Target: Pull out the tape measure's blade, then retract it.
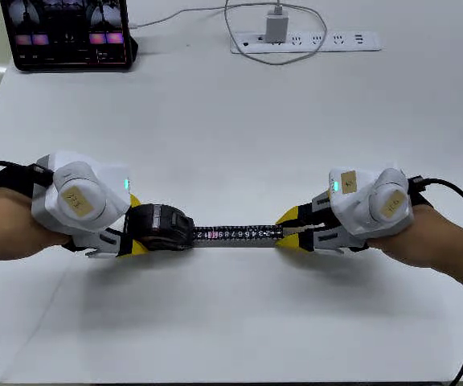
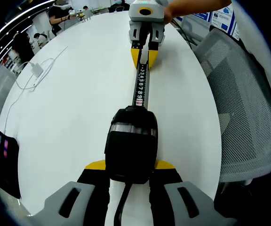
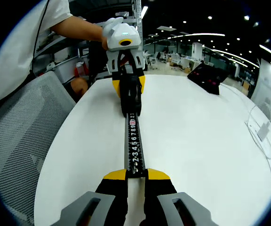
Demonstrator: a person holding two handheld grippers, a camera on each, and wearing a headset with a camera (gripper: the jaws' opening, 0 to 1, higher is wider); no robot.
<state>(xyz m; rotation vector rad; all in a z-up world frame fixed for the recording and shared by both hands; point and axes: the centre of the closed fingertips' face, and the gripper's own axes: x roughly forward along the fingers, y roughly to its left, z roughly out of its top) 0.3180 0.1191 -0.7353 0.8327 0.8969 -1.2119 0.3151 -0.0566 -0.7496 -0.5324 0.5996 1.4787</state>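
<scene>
**Head view.** Your left gripper (image 1: 137,225) has its jaws clamped on the black, rounded plastic tape measure case (image 1: 161,227), one yellow tip on each flank. The case rests on the white desk (image 1: 239,121), below centre. The narrow dark blade with pale numerals (image 1: 239,233) runs flat from the case toward 3 o'clock, with a short length drawn out. Your right gripper (image 1: 289,231) has its jaws pinched shut on the blade's free end.

**Left gripper view.** This view adds a glossy grey band across the top of the case. The blade runs straight to 12 o'clock into the other gripper's yellow tips. A grey mesh chair (image 2: 239,103) stands just off the desk edge at 3 o'clock. People sit at far benches around 11 o'clock.

**Right gripper view.** The low numerals are readable here, climbing toward the case at 12 o'clock. Your arm and white sleeve show behind the left gripper at 11 o'clock.

**Edges and room.**
- In the head view, the near desk edge lies at 6 o'clock, with a band of bare desk between it and both grippers.
- The left desk edge slants in at 9 to 10 o'clock.
- Toward 12 o'clock the desk is bare for a long way.
- At 11 o'clock there is a black tablet with a lit screen (image 1: 67,32).
- At 1 o'clock there is a white power strip (image 1: 308,40) with a looped white cable (image 1: 231,24).
- Both the tablet and the power strip are well apart from the blade.
</scene>
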